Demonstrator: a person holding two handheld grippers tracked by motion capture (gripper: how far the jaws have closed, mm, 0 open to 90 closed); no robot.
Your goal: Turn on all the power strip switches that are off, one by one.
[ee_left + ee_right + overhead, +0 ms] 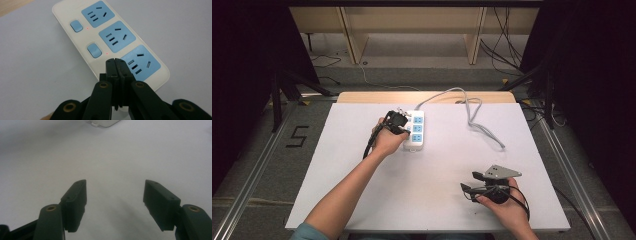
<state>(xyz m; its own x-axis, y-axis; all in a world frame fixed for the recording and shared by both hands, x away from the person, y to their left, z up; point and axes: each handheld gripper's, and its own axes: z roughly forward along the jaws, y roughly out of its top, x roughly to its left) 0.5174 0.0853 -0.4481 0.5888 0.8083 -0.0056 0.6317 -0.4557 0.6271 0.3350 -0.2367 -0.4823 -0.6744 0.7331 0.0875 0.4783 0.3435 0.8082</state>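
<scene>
The left gripper [115, 60], jaws together, presses at the white power strip's [75, 47] third blue switch; right gripper [115, 195] idles, jaws apart. Next: lift off.

a white surface [422, 195] sits over a pale wooden top [362, 97] whose far edge peeks out. beyond it on the floor stand light wooden legs [353, 35] of a bench, with dark cables [504, 40] trailing beside them. a black mark like a "5" [298, 136] lies on the grey floor beside a metal rail [257, 165].
</scene>
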